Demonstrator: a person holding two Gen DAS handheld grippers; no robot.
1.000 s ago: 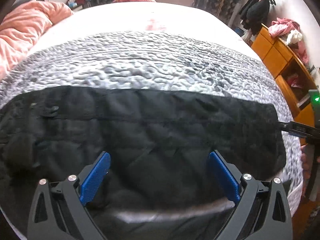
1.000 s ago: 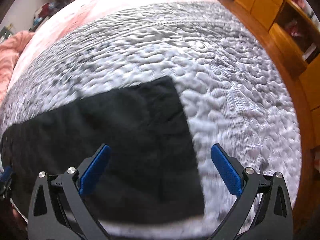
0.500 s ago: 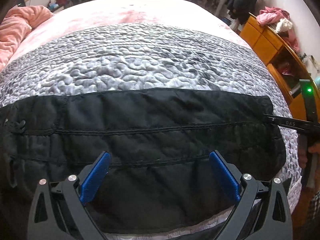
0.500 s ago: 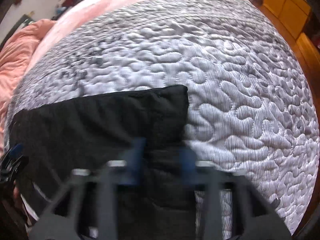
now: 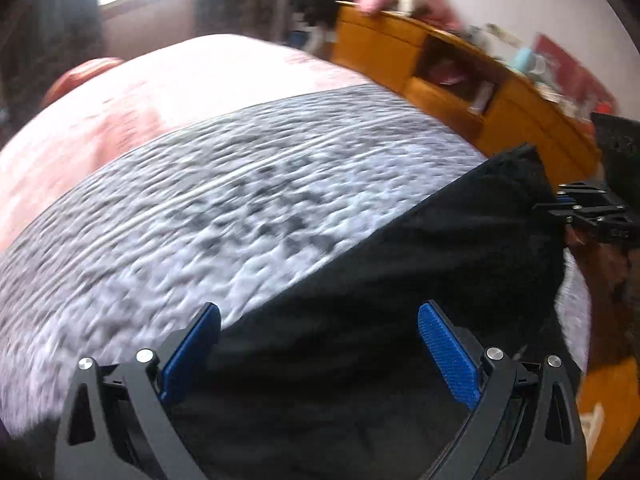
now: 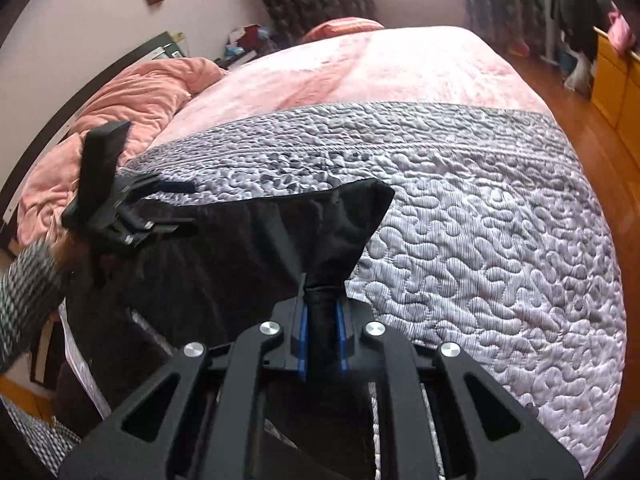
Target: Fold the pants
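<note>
Black pants lie across the near edge of a grey quilted bedspread. In the left wrist view my left gripper is open, its blue pads just above the pants' fabric. My right gripper is shut on a bunched hem end of the pants and lifts it off the bed. The right gripper also shows in the left wrist view at the pants' far end. The left gripper shows in the right wrist view over the other end of the pants.
A pink sheet covers the far part of the bed, with a pink duvet heaped at the left. An orange wooden cabinet stands beyond the bed's right side. Wooden floor runs beside the bed.
My right gripper has closed on the pants' hem end and lifted it. The left gripper has swung, staying open over the pants; its view is blurred.
</note>
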